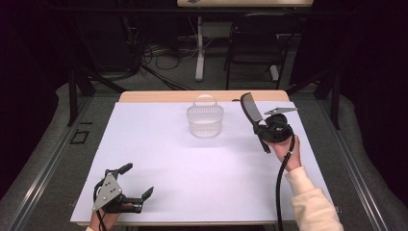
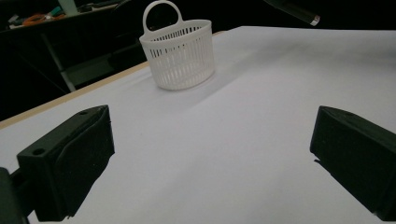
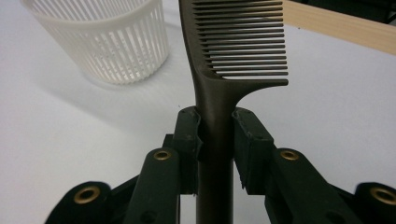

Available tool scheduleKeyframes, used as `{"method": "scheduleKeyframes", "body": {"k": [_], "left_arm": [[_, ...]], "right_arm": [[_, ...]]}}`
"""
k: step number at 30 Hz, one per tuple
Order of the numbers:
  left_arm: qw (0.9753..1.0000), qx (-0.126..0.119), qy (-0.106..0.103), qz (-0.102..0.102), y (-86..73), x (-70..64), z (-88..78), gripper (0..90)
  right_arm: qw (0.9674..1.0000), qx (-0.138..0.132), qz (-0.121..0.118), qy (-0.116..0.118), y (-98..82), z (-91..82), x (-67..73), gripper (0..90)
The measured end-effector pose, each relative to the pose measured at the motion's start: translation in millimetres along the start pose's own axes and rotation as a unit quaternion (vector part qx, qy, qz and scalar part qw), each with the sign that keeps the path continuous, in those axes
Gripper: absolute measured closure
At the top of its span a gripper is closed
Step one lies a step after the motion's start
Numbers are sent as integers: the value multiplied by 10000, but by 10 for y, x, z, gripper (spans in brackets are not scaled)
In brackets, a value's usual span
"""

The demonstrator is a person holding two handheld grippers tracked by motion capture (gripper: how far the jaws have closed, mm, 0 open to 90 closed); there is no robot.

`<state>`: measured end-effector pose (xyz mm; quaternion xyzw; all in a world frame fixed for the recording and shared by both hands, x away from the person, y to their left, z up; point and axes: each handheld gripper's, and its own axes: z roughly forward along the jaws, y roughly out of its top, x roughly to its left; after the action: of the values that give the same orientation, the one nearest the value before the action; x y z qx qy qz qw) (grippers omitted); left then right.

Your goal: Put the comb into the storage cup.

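A dark comb (image 1: 251, 109) (image 3: 233, 51) is clamped by its handle in my right gripper (image 1: 262, 129) (image 3: 217, 135), which is shut on it; the teeth end points away, up toward the far right of the table. A white slatted basket (image 1: 205, 120) (image 2: 180, 53) (image 3: 100, 37) with a loop handle stands at the table's far middle, left of the comb. My left gripper (image 1: 137, 182) (image 2: 210, 154) rests near the front left corner, jaws wide open with nothing between them, pointing toward the basket.
A white sheet covers the table (image 1: 192, 163), with a wooden edge (image 1: 159, 96) showing at the back. Beyond the table stand a black chair (image 1: 257, 43) and another table's leg (image 1: 199, 48) among floor cables.
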<state>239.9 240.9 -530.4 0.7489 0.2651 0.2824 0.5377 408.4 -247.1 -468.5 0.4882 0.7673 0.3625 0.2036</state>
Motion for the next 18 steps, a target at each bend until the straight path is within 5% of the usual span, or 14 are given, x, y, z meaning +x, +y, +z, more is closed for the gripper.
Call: {"method": "scheduleKeyframes", "body": {"k": [18], "left_arm": [[10000,0,14,-1,-2,2,8,0]], "right_arm": [[9993,-344,-148,-25,64,31,87,725]]}}
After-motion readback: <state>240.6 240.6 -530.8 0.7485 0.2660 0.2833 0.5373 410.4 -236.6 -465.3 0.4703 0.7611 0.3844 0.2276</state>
